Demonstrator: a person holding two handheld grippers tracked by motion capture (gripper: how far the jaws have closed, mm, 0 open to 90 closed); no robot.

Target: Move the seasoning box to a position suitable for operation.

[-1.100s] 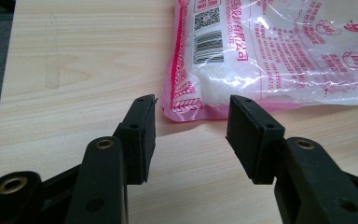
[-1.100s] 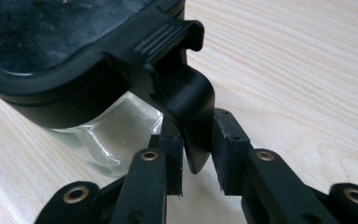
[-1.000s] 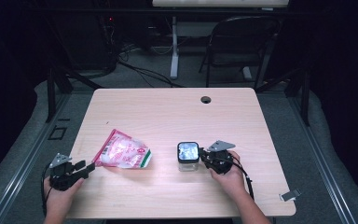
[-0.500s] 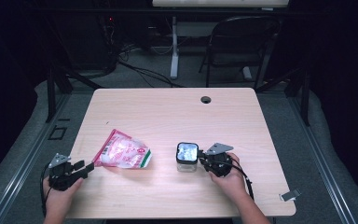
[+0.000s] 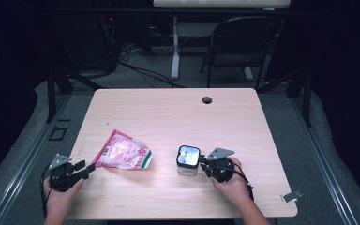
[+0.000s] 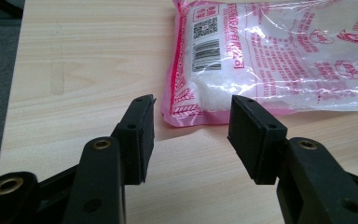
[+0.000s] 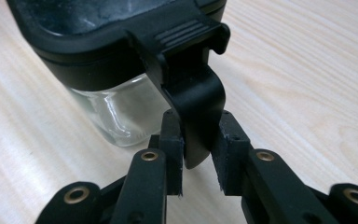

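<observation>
Right gripper view: square clear-glass jar (image 7: 116, 116), ribbed black plastic latch (image 7: 191, 98).

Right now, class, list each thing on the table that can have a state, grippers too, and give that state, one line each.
Pouch: sealed, lying flat, white grains inside.
Jar: upright, lid on, glass looks empty.
Latch: hanging down the jar's side, between the right jaws.
Left gripper: open, jaws at the pouch's near corner, not touching it.
Right gripper: shut on the latch.
</observation>
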